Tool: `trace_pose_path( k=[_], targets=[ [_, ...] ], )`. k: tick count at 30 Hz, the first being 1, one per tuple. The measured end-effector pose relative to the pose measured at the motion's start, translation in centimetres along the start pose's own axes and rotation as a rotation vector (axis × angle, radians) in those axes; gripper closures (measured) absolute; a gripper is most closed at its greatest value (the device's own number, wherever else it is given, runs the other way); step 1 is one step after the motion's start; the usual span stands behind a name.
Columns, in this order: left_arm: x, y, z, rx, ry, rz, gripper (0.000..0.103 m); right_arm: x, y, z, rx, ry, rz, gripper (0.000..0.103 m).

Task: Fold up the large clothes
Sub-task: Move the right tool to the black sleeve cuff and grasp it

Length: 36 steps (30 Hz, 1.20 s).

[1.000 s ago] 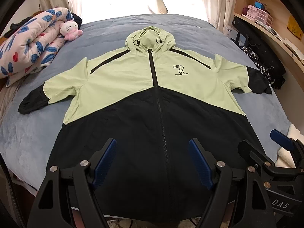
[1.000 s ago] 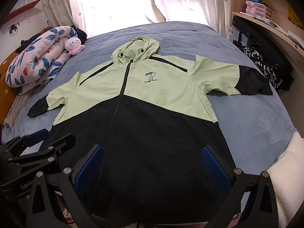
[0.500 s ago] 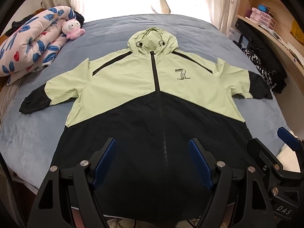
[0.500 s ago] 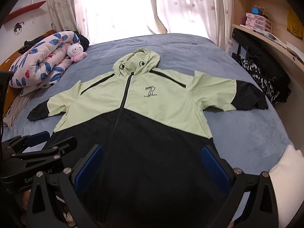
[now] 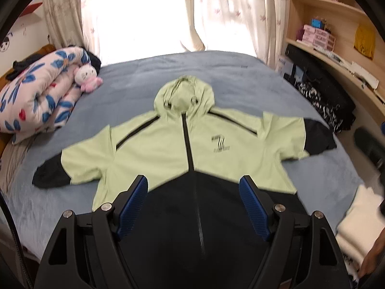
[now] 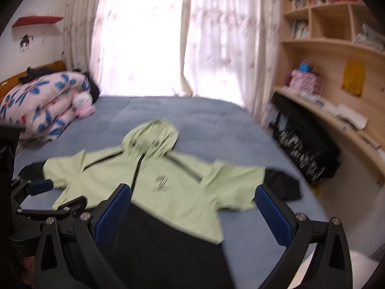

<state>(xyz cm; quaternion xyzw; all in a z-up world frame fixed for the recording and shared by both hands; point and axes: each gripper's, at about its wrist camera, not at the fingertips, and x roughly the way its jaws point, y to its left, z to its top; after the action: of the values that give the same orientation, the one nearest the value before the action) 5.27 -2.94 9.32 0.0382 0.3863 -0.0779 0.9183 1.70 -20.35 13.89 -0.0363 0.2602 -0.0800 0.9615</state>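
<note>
Two grippers sit in front of me, both spread wide and holding nothing. My left gripper (image 5: pixel 193 207) hangs over the black lower half of the hooded jacket (image 5: pixel 185 149), its blue pads (image 5: pixel 133 207) apart on either side of the zipper (image 5: pixel 189 144), not touching the cloth as far as I can tell. My right gripper (image 6: pixel 192 214) is likewise released, its blue pads (image 6: pixel 272 214) far apart above the jacket (image 6: pixel 154 187); that view is blurred, so fine detail is lost.

I see the jacket lying flat and face up on the blue bed (image 5: pixel 216 72), zipped, with both sleeves stretched out to the sides and the hood (image 5: pixel 184 96) pointing toward the curtained window (image 5: pixel 144 12). Its upper part is pale green, its lower body and cuffs black, with a small dark logo (image 5: pixel 220 144) on the chest beside the zipper.

Beyond the jacket's one sleeve, a rolled floral quilt (image 5: pixel 36 94) rests at the bed's edge with a pink plush toy (image 5: pixel 86 78) leaning on it. Past the other sleeve, black clothing (image 5: pixel 322 103) hangs off a wooden shelf unit (image 5: pixel 336 38). Something white and folded (image 5: pixel 361 216) lies near the jacket's hem corner on that same side. In the right wrist view, the left gripper (image 6: pixel 48 197) shows near the black cuff.
</note>
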Motion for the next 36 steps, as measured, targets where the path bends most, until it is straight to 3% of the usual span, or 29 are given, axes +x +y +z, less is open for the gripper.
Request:
trace_pose_path(
  k=[3, 5, 8, 11, 16, 20, 26, 32, 36],
  targets=[
    [-0.6, -0.4, 2.5, -0.002, -0.054, -0.029, 0.01, 0.5, -2.5, 2.4, 0.029, -0.002, -0.077, 0.0],
    [-1.1, -0.8, 4.2, -0.005, -0.097, -0.058, 0.009, 1.3, -4.6, 3.6, 0.047, -0.013, -0.11, 0.0],
    [-1.5, -1.8, 6.6, 0.01, -0.147, -0.06, 0.006, 3.2, -7.1, 5.1, 0.037, -0.002, -0.105, 0.0],
    [-1.2, -3.5, 8.9, 0.041, -0.193, -0.043, 0.006, 5.6, -10.2, 6.4, 0.106, 0.039, -0.077, 0.0],
    [1.3, -7.1, 12.5, 0.103, -0.205, -0.012, 0.006, 9.5, -16.1, 8.1, 0.219, 0.109, -0.083, 0.0],
    [5.2, -10.4, 15.0, 0.137, -0.174, -0.014, 0.006, 12.8, -19.8, 8.0, 0.234, 0.149, -0.119, 0.0],
    [14.2, -15.9, 15.5, 0.196, -0.096, -0.019, 0.006, 20.5, -27.8, 4.0, 0.377, 0.284, -0.089, 0.0],
    [23.7, -19.4, 13.2, 0.152, 0.016, -0.064, 0.006, 28.1, -35.6, -4.5, 0.517, 0.521, -0.119, 0.001],
    [28.1, -21.4, 11.4, 0.127, 0.026, -0.04, 0.006, 30.7, -40.1, -9.8, 0.701, 0.612, -0.109, 0.008]
  ],
)
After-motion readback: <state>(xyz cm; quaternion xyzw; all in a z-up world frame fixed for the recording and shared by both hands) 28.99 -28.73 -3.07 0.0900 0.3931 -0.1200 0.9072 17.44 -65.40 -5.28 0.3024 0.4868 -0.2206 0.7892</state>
